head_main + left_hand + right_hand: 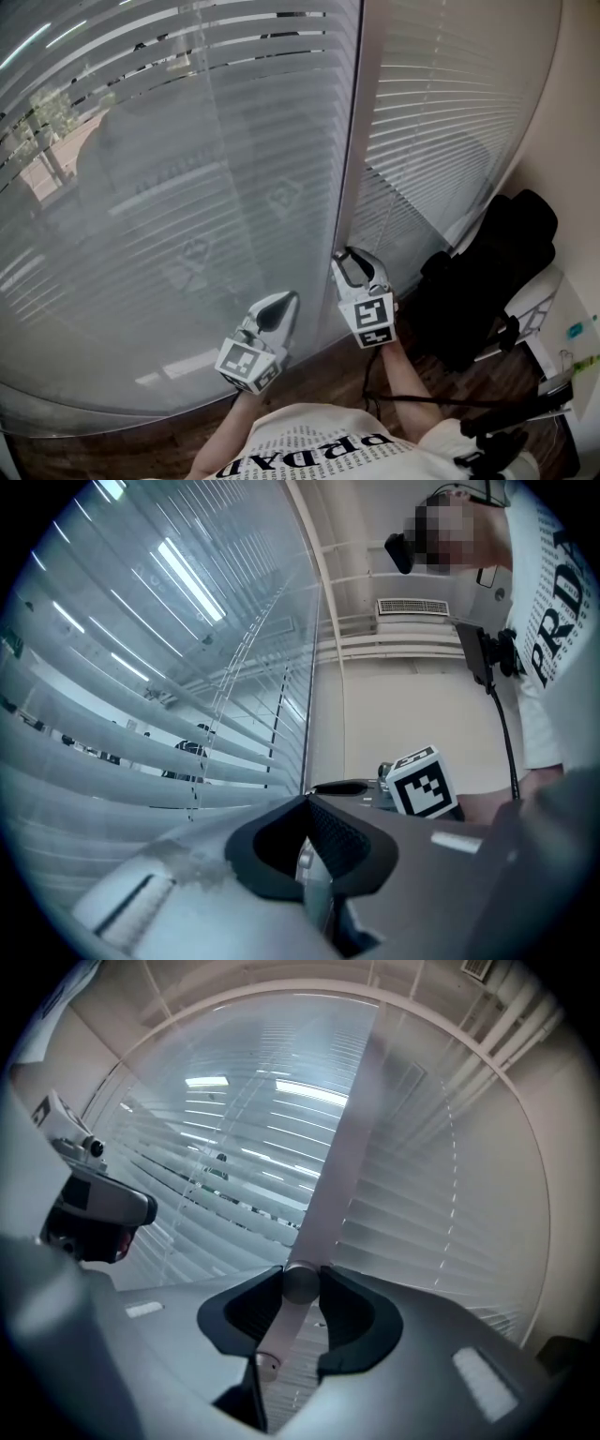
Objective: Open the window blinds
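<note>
White slatted blinds point(187, 141) hang behind glass on both sides of a pale upright window post point(352, 141). In the right gripper view a small round knob point(299, 1288) sticks out of that post point(342, 1147), and my right gripper point(300, 1277) is shut on it, one pad on each side. From the head view the right gripper point(349, 262) meets the post low down. My left gripper point(281, 305) hovers just left of it near the glass. Its jaws point(309, 803) are shut with nothing between them. The slats lie partly tilted, and some outdoor view shows at the top left.
A black bag or chair point(487, 272) stands in the corner to the right, against the beige wall. A black stand with cables point(516, 422) lies at the lower right over the dark wood floor. A second, smaller stud point(267, 1363) sits lower on the post.
</note>
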